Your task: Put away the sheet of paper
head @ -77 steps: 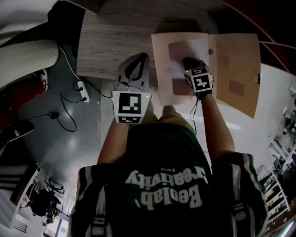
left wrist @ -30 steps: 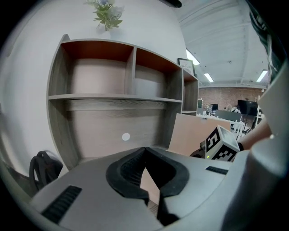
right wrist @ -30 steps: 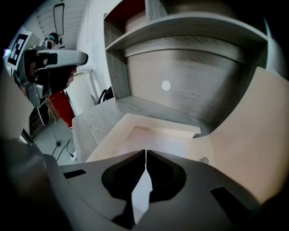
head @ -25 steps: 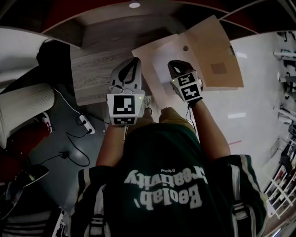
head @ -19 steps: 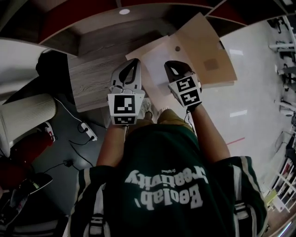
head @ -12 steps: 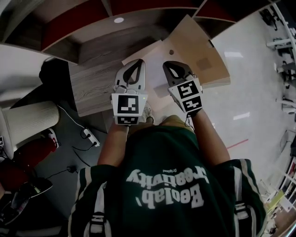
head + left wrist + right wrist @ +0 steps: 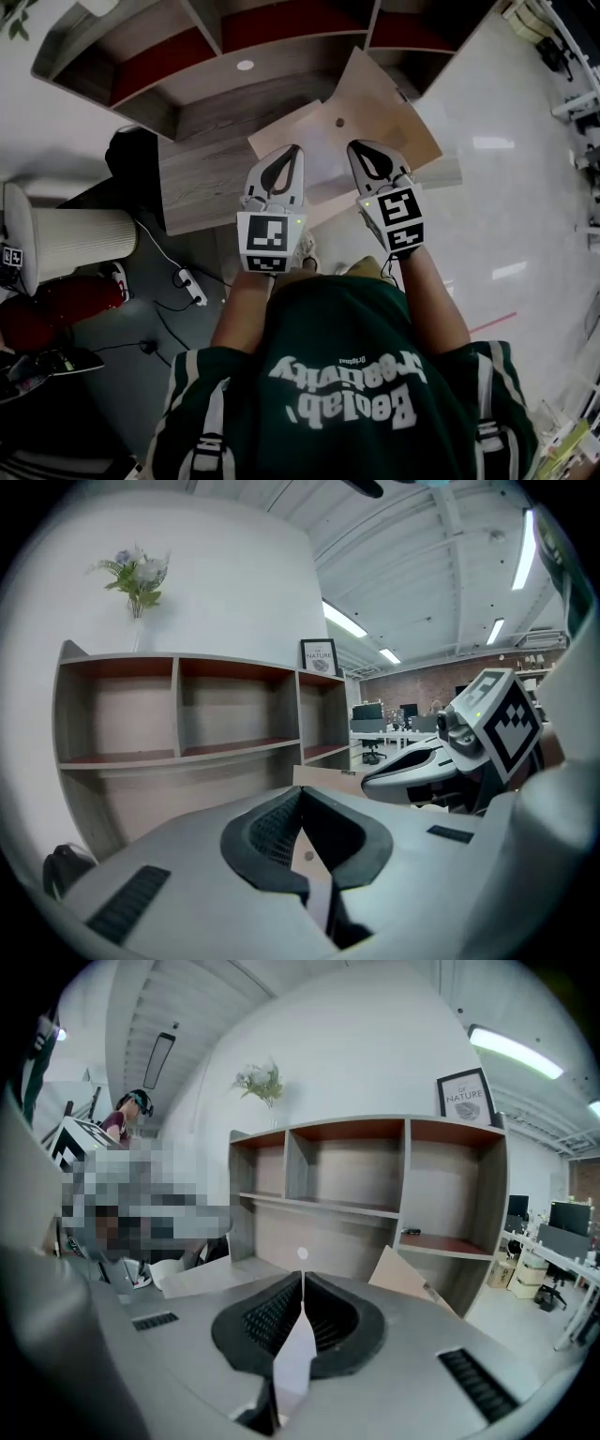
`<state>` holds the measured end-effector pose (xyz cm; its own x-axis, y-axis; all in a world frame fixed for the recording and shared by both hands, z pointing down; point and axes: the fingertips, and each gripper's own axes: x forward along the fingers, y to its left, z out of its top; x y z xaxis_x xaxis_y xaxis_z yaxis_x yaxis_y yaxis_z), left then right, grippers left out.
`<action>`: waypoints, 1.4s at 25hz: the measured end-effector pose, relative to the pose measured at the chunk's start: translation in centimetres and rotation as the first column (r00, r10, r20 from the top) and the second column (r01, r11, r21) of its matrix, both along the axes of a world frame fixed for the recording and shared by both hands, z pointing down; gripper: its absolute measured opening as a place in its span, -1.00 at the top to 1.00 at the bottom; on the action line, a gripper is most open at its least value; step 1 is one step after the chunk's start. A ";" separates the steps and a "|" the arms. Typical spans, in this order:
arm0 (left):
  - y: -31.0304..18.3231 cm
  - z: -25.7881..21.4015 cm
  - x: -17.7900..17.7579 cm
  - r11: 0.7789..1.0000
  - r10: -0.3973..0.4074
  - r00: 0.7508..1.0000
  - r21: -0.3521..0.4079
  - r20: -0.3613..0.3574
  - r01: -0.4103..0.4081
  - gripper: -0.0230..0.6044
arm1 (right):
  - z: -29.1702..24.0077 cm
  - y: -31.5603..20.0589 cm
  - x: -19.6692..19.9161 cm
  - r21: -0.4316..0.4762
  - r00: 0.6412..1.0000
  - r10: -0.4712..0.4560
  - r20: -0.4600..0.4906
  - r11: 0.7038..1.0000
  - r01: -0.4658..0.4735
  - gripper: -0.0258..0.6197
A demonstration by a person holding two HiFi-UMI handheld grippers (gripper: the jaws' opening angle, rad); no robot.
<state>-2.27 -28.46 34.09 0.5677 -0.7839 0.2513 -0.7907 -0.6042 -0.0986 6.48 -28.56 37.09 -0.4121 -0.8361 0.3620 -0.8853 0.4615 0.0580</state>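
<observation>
A: Right gripper (image 7: 361,150) now sits drawn back at the near edge of the folder (image 7: 394,103), frame centre, jaws closed on the sheet of paper (image 7: 298,1349).
B: Left gripper (image 7: 293,155) pinches the folder. Sheet likely light, floppy: hold its edge.

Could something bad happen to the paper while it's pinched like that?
Maybe. The right gripper pinches the sheet of paper by just one thin edge, so it could slip out or crumple. The left gripper looks shut on the tan folder right beside it. If the two pull unevenly, the sheet might crease, or the folder might slide off the table.
</observation>
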 end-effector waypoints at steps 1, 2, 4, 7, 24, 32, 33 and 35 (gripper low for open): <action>1.2 -0.2 0.6 1.000 -0.007 1.000 0.000 -0.002 0.007 0.87 | -0.5 1.2 0.8 0.008 1.000 -0.001 0.009 1.000 0.001 0.81; 2.3 -0.5 1.1 1.000 -0.016 1.000 0.003 -0.001 0.016 0.87 | -1.0 2.3 1.6 0.017 1.000 -0.001 0.019 1.000 0.001 0.81; 4.3 -1.0 2.1 0.999 -0.034 0.999 0.011 0.004 0.034 0.87 | -2.1 4.4 3.2 0.035 0.999 0.001 0.038 0.999 -0.002 0.81; 7.1 -1.8 3.0 0.998 -0.065 0.998 0.023 0.008 0.065 0.87 | -3.5 7.5 4.9 0.060 0.999 -0.007 0.050 0.998 0.004 0.81; 18.1 -6.2 4.4 0.986 -0.120 0.993 0.113 -0.002 0.120 0.87 | -7.6 17.5 5.9 0.169 0.993 -0.101 0.060 0.982 0.090 0.81; 19.4 -6.8 3.6 0.983 -0.127 0.992 0.131 -0.007 0.127 0.87 | -8.6 18.8 4.5 0.198 0.991 -0.122 0.047 0.974 0.110 0.81; 19.6 -6.8 3.5 0.983 -0.127 0.992 0.130 -0.010 0.128 0.87 | -8.7 19.0 4.4 0.199 0.991 -0.125 0.046 0.973 0.114 0.81; 19.8 -7.0 3.3 0.982 -0.129 0.992 0.134 -0.015 0.130 0.87 | -8.7 19.2 4.1 0.200 0.991 -0.129 0.045 0.973 0.118 0.81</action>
